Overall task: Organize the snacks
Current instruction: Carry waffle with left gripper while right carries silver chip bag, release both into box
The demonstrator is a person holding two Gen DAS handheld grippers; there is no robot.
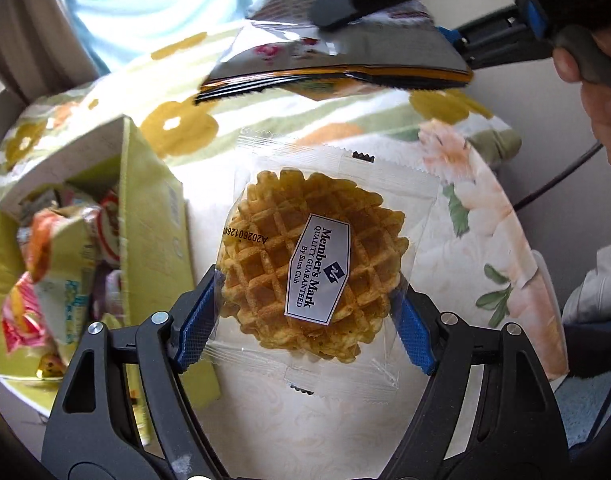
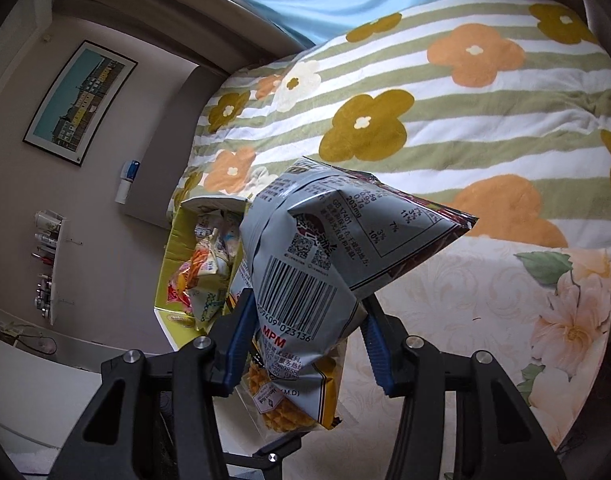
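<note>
A waffle in a clear Member's Mark wrapper (image 1: pixel 305 268) lies on the pale floral tablecloth (image 1: pixel 485 248). My left gripper (image 1: pixel 305 320) is open, its blue pads on either side of the waffle's near half. A yellow-green cardboard box (image 1: pixel 153 216) holding several snack packs stands just to the left. My right gripper (image 2: pixel 305 344) is shut on a grey snack bag with a barcode (image 2: pixel 305 280), held in the air above the table. That bag shows in the left wrist view (image 1: pixel 337 56) at the top. The waffle (image 2: pixel 281 412) peeks out below the bag.
A striped blanket with yellow and orange flowers (image 2: pixel 425 112) covers the surface behind the table. The box (image 2: pixel 173 280) shows left of the bag in the right wrist view. A wall with a framed picture (image 2: pixel 77 104) is at far left.
</note>
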